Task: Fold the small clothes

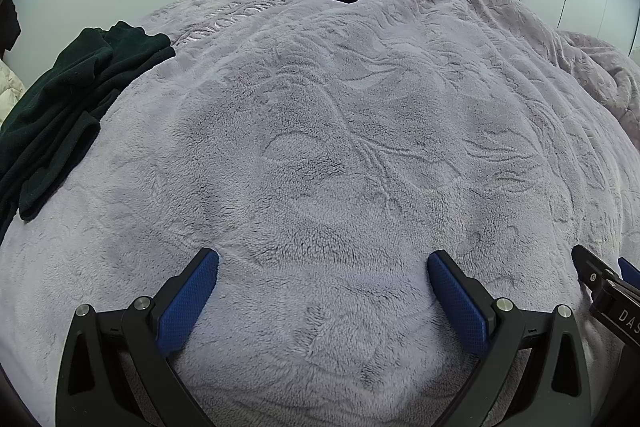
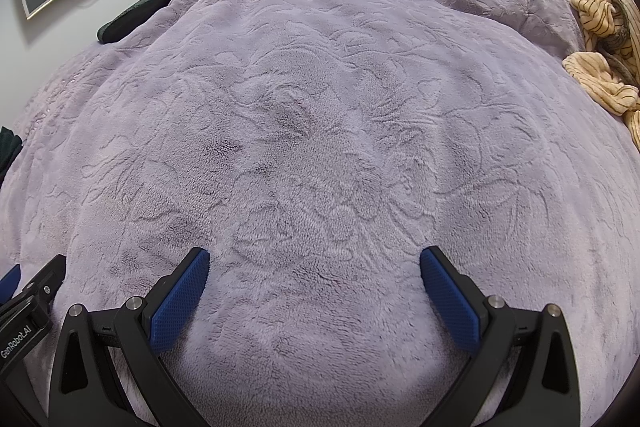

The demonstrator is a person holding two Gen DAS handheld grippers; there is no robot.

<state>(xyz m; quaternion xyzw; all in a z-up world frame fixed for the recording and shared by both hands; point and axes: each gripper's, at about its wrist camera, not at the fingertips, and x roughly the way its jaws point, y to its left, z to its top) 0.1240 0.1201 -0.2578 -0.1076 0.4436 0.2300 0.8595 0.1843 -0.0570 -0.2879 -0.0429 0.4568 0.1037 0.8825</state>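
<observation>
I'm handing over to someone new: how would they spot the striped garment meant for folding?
Start from the lilac fleece blanket that covers the bed. Follow it to its far right edge in the right wrist view, where a crumpled garment lies bunched up. It is peach with thin dark stripes, unlike the plain dark green clothes heaped at the opposite, left edge.

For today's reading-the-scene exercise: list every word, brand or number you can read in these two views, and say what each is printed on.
"DAS", cut off by the frame edge: on the right gripper body, left wrist view.
"GenRobot.AI": on the left gripper body, right wrist view.
Pressed-in lettering on the blanket near the dark clothes: unreadable.
</observation>
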